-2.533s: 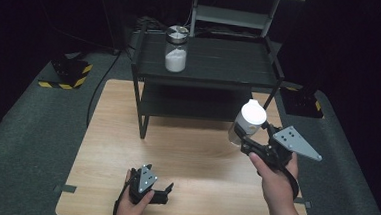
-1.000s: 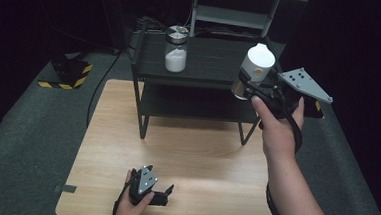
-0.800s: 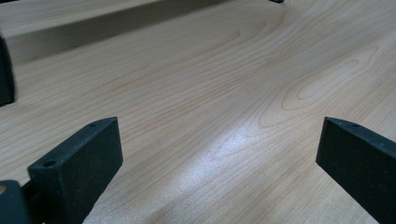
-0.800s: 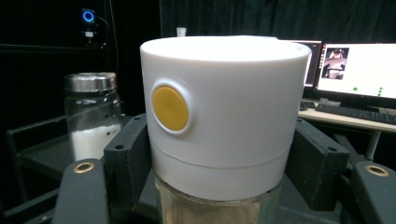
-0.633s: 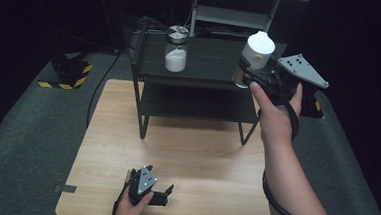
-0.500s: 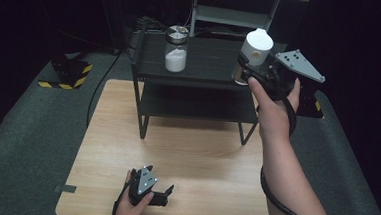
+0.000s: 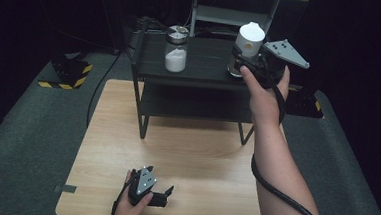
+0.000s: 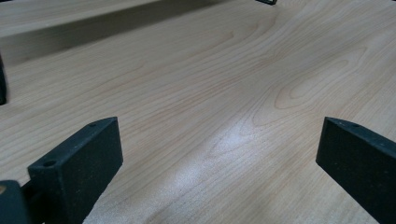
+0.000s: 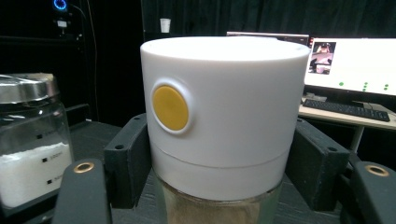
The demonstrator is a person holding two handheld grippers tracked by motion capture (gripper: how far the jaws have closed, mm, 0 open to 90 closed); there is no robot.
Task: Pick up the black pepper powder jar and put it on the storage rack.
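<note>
My right gripper (image 7: pixel 242 60) is shut on a glass jar with a tall white lid (image 7: pixel 248 40), holding it upright over the right end of the black shelf's top (image 7: pixel 206 63). In the right gripper view the black pads (image 9: pixel 128 163) press both sides of the jar (image 9: pixel 224 121), just under the lid with its yellow round button. I cannot tell whether the base touches the shelf. A second glass jar (image 7: pixel 176 50) with white powder and a metal lid (image 9: pixel 28 140) stands on the shelf's left part. My left gripper (image 7: pixel 160 196) rests open at the wooden table's (image 7: pixel 190 152) front edge, with bare wood between its jaws (image 8: pixel 219 158).
The two-tier black shelf stands at the table's far side, its legs (image 7: pixel 142 119) on the wood. A white rack (image 7: pixel 234 10) rises behind it. Yellow-black striped blocks (image 7: pixel 65 75) lie on the grey floor at the left. A monitor (image 9: pixel 350 60) and keyboard (image 9: pixel 345 109) sit beyond.
My right hand carried the white-lidded jar from above the table's right side up and leftward over the shelf top. The left gripper stayed put.
</note>
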